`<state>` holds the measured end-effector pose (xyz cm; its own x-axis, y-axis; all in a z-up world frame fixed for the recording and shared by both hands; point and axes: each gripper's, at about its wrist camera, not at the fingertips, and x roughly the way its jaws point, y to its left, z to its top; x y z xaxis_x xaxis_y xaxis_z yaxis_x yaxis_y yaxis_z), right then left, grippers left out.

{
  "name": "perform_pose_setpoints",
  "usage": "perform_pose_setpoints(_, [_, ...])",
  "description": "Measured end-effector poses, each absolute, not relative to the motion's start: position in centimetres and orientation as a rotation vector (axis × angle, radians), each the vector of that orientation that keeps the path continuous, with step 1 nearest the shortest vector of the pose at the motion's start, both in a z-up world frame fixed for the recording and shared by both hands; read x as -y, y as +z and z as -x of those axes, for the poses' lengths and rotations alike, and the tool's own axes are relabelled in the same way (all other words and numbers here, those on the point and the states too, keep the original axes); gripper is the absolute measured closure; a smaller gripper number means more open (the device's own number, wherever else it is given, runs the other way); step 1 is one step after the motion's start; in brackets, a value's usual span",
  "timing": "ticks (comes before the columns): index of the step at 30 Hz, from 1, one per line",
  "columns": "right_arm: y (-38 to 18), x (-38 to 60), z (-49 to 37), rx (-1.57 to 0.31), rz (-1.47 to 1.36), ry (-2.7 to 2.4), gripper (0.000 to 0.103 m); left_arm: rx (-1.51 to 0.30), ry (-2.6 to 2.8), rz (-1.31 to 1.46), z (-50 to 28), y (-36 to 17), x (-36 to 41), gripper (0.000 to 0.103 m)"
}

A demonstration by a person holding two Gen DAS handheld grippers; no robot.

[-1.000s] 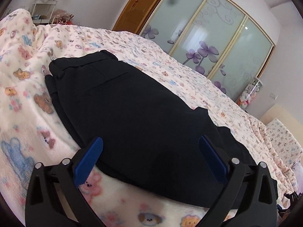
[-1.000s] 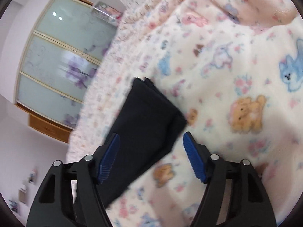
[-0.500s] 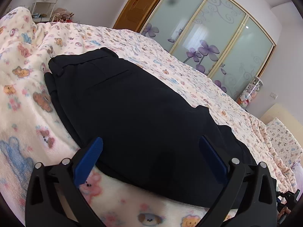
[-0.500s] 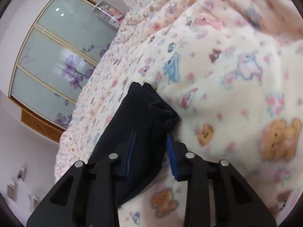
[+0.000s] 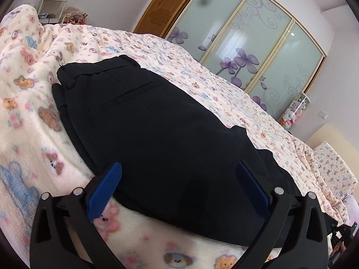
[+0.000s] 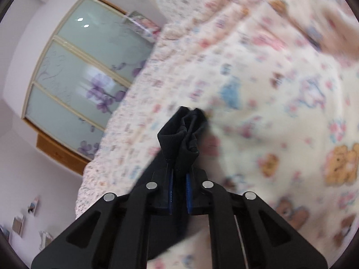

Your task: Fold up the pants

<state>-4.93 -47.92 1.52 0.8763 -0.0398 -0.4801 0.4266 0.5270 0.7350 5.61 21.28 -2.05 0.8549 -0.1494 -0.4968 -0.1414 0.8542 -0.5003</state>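
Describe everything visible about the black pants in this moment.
The black pants are a smooth, matte woven fabric, lying folded lengthwise on the teddy-print blanket. The waistband end, with a welt pocket slit, lies farthest from the left wrist camera. The left gripper stands open above the middle, not pressing. At the leg end, the right gripper has just closed its jaws on the bunched hems, which crumple upward above the blanket.

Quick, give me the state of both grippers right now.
Left gripper: open, holding nothing, over the black pants.
Right gripper: jaws just closed on the pants' bunched end.
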Motion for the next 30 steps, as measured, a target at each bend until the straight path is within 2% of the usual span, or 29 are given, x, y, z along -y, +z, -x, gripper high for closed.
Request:
perform_pose_setpoints(13, [9.7,35.6,-2.1,-0.407,-0.83,0.078,0.094,-0.537,-0.028,0.592,-5.6,-2.3,-21.9,0.002])
perform_pose_setpoints(30, [9.6,23.7,-6.8,-0.516,-0.766,0.294,0.094,-0.527,-0.043,0.61,-5.6,-2.5,-22.1,0.002])
